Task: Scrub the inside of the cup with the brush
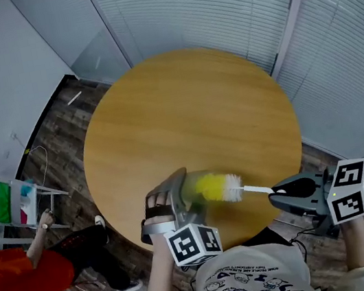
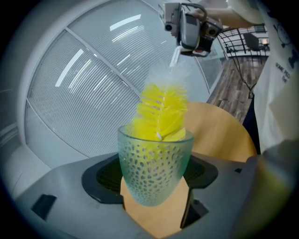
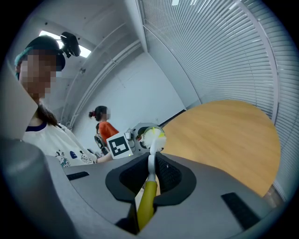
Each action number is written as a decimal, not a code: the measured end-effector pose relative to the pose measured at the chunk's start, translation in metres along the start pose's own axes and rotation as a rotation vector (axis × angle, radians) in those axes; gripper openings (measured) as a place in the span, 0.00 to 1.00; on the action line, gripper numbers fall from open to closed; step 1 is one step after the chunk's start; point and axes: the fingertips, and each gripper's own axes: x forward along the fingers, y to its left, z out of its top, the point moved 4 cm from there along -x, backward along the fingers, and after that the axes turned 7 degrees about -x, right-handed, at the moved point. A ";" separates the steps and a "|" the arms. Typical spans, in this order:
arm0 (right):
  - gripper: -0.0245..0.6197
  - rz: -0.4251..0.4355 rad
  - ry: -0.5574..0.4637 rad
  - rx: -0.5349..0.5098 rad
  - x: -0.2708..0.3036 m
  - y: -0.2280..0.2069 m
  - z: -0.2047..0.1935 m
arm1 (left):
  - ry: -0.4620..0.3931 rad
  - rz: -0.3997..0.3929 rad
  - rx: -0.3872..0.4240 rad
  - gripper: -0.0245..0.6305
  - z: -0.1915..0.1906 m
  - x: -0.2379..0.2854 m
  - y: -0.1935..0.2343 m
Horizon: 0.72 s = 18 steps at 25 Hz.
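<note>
Your left gripper has its jaws clamped on the lower body of the dimpled glass cup. The cup is off the table, over its near edge, tipped on its side w/ the mouth facing right. Next over, the brush: only the front of the yellow bristle head sits inside the cup, most of it is outside the rim, and the white tuft is fully out. Far right, your right gripper is closed on the brush shaft, right where the thin white stem meets the yellow handle.

Risks, as I read it:
- The cup tapers and the pads hold it low, so a hard push along the brush axis could slide it back thru the jaws.
- It's glass and not resting on anything, so a slip probably means a drop near the table edge.
- The grip on that thin stem looks small. Twisting while scrubbing may spin the brush in the jaws instead of the bristles in the cup.
- Off-axis entry could lever the rim sideways.

Count: 1 cup, 1 brush, 2 grippers, 1 round table, 1 seated bystander in red at far left.
</note>
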 end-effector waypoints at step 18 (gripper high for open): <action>0.11 -0.019 -0.051 0.039 -0.014 -0.017 0.000 | 0.078 0.054 -0.090 0.62 -0.045 0.004 0.024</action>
